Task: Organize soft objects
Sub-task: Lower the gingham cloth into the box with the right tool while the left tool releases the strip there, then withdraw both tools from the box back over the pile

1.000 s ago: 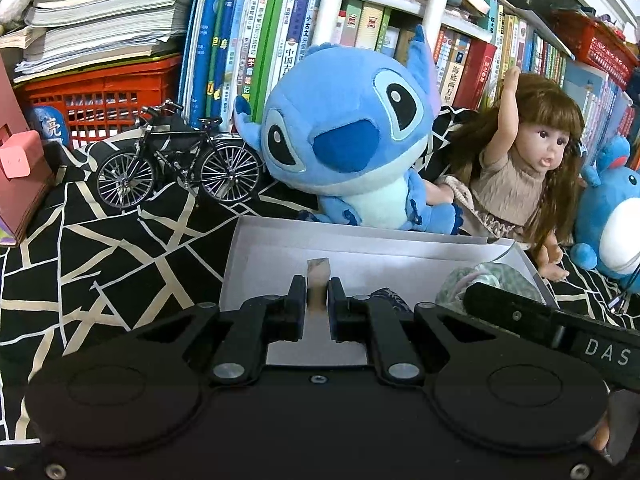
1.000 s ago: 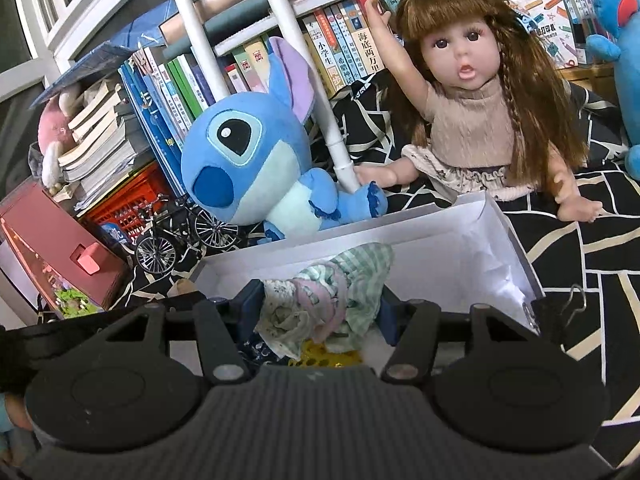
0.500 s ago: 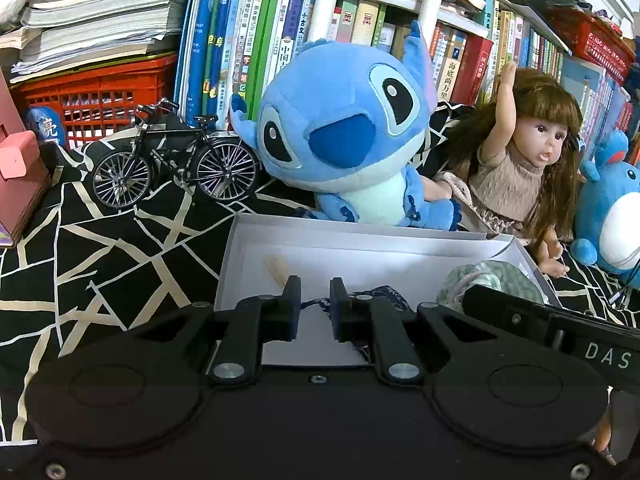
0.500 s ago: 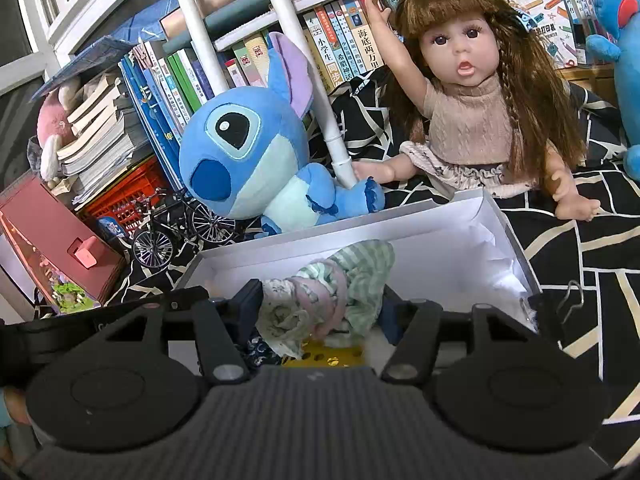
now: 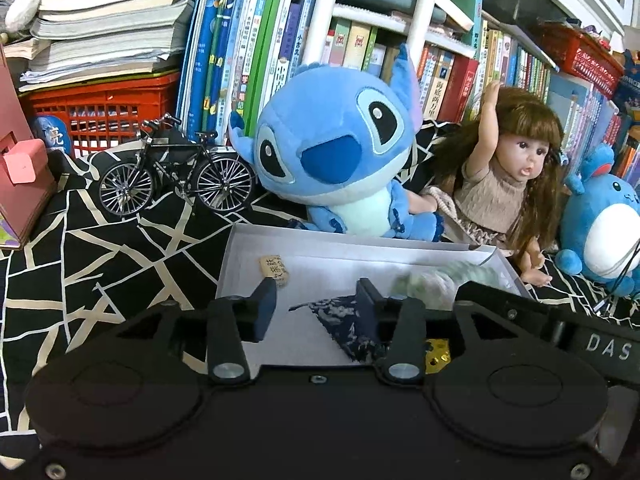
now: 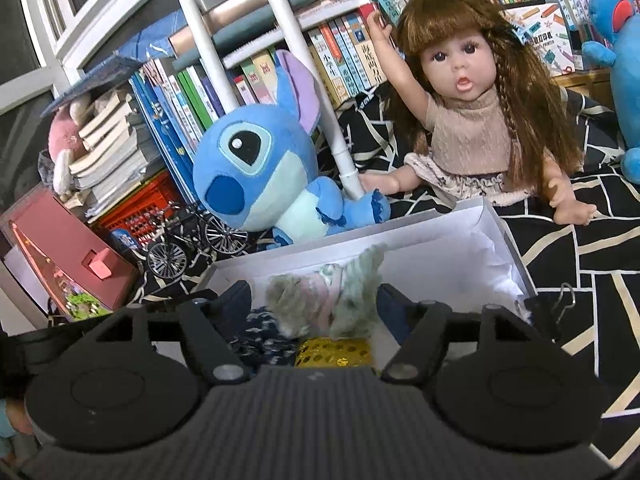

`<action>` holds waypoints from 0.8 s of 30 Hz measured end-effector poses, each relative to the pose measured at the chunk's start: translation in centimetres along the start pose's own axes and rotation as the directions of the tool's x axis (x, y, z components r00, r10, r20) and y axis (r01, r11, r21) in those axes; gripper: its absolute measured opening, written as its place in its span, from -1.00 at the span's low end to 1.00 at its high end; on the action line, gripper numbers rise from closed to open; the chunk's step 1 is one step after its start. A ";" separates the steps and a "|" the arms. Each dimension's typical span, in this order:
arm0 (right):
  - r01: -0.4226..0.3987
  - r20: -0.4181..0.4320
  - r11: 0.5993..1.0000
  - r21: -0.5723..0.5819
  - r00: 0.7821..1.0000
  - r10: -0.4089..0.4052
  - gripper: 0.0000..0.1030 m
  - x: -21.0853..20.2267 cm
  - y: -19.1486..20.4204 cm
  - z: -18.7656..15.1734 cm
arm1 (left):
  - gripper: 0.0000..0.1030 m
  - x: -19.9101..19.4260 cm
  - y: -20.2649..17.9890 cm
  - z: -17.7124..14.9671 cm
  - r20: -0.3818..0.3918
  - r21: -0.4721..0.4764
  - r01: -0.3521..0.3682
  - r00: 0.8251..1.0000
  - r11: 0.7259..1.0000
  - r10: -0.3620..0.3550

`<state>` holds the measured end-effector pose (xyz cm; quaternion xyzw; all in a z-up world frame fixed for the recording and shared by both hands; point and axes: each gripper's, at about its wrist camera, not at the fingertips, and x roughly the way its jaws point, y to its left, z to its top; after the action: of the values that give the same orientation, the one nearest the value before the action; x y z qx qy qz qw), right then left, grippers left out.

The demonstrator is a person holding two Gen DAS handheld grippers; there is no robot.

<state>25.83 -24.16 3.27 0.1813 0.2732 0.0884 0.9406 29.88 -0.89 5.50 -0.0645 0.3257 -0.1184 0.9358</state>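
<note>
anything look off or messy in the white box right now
Mostly no. The green cloth bundle looks motion-blurred between the right gripper's opening jaws, seemingly dropping into the white box. The navy cloth lies crumpled.

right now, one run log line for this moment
left hand-held gripper: opening, navy cloth released | right hand-held gripper: opening around green-pink bundle | white box: holds both

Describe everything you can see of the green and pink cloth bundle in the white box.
The cloth bundle is a crumpled wad of soft fabric, pale green checks with pink parts, blurred as if moving. It sits inside the white box, between the fingers of the right gripper, whose jaws are opening and no longer press it. Beneath it lie a dark blue patterned cloth and a gold packet.
</note>
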 end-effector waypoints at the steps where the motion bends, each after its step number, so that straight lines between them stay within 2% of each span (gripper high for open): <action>1: -0.003 0.006 1.000 -0.001 1.000 0.003 0.57 -0.3 0.0 0.0 | -0.04 -0.3 0.0 0.0 0.004 0.000 0.001 1.000 1.000 -0.001; 11: -0.018 0.039 0.998 -0.058 0.999 0.020 0.66 -3.0 0.6 -0.3 | 0.24 -3.5 0.3 -0.6 0.049 -0.021 0.006 0.999 1.000 -0.005; 16: -0.012 0.043 0.997 -0.082 0.999 0.016 0.70 -4.2 0.6 -1.1 | 0.50 -5.1 0.3 -1.5 0.072 -0.006 -0.005 0.997 1.000 0.006; 24: -0.003 0.055 0.994 -0.109 0.998 0.009 0.77 -6.5 0.6 -2.5 | 0.56 -7.5 -0.1 -3.4 0.096 0.029 0.000 0.995 1.000 -0.003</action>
<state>19.01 -24.60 4.62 0.1328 0.2414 0.1011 0.9560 21.99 0.87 7.33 -0.0569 0.2785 -0.1206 0.9511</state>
